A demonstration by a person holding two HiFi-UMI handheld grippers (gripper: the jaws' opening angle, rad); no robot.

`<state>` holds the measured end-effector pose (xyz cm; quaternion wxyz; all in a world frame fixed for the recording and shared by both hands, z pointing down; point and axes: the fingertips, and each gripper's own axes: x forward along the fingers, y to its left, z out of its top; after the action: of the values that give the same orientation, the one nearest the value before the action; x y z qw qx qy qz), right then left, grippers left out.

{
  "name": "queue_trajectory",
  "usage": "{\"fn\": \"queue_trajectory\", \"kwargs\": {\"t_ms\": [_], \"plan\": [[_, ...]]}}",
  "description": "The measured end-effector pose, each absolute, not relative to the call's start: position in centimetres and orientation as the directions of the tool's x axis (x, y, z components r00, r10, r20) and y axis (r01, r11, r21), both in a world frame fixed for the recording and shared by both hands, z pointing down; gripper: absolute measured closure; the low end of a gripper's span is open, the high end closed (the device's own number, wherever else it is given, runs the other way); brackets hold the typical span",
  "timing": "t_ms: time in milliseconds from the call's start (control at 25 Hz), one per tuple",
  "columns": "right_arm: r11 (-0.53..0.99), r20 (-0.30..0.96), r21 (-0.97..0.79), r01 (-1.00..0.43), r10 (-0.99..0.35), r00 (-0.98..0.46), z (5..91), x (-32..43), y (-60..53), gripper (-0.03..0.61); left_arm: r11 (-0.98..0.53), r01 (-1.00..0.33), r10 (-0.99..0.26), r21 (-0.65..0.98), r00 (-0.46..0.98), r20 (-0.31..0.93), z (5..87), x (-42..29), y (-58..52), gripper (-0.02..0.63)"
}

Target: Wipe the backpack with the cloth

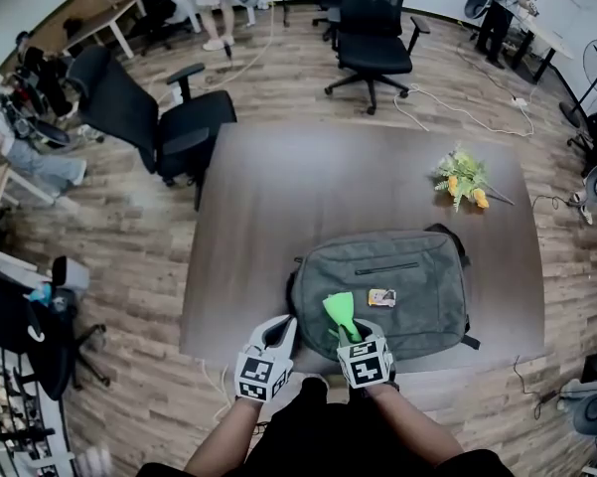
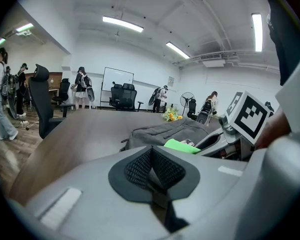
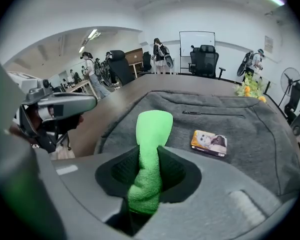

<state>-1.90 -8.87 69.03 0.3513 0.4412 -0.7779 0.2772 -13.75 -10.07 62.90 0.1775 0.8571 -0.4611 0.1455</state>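
Observation:
A grey backpack point(image 1: 397, 284) lies flat on the near half of the brown table point(image 1: 308, 187). My right gripper point(image 1: 346, 328) is shut on a bright green cloth point(image 1: 339, 311), which sticks out over the backpack's near left part. In the right gripper view the green cloth point(image 3: 150, 149) is pinched between the jaws above the grey backpack point(image 3: 239, 134). My left gripper point(image 1: 283, 333) hangs at the backpack's near left corner with its jaws closed on nothing. From the left gripper view, the backpack point(image 2: 159, 134) and the cloth point(image 2: 182, 146) lie ahead.
A small picture card point(image 1: 381, 297) rests on the backpack, right of the cloth. A bunch of yellow flowers point(image 1: 463, 180) lies at the table's far right. Black office chairs point(image 1: 149, 117) stand left of and behind the table. Several people stand around the room.

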Motion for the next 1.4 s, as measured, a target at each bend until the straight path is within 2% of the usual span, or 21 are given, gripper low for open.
{"fn": "queue_trajectory", "kwargs": {"t_ms": [880,1160,1400], "plan": [[0.217,0.798,0.049,-0.975,-0.596,-0.093,66.4,12.9,-9.3,0.479,-0.625,-0.763,-0.674,0.167,0.635,0.378,62.2,-7.5,-11.1,0.594],[0.171,0.794,0.150,-0.974,-0.608,0.015,65.5,18.2,-9.4,0.479,-0.644,-0.746,-0.657,0.173,0.654,0.374,62.3,-6.0,-11.3,0.594],[0.138,0.802,0.167,-0.976,-0.595,0.053,65.1,21.6,-9.8,0.479,-0.645,-0.745,-0.657,0.173,0.655,0.373,62.3,-5.3,-11.8,0.594]]}}
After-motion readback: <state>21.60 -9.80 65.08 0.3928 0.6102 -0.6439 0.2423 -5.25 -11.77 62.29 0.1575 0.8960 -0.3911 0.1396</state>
